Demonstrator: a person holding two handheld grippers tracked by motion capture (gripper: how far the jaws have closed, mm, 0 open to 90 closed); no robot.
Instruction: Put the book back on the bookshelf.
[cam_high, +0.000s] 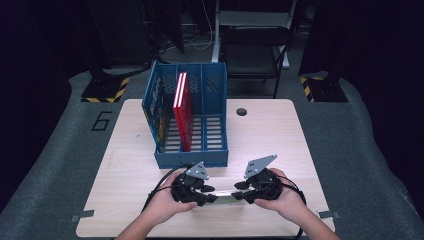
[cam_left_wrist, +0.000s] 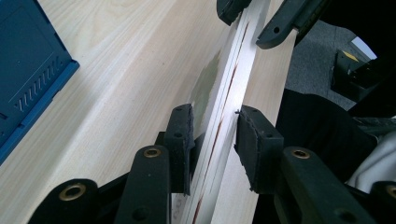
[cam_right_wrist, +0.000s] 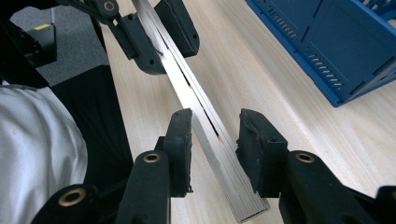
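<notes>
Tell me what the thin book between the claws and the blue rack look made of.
Book: likely paper, going by the layered white page edges under a thin, smooth cover. Blue rack: seemingly moulded plastic with a matte finish, judging by its uniform colour and slotted walls.

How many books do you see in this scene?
2, maybe more. One red book stands upright in the blue rack; it may be several thin ones. One pale book lies between both hand-held grippers near the table's front edge.

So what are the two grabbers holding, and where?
A thin white book, stood on edge: left gripper at one end, right gripper at the other.
</notes>
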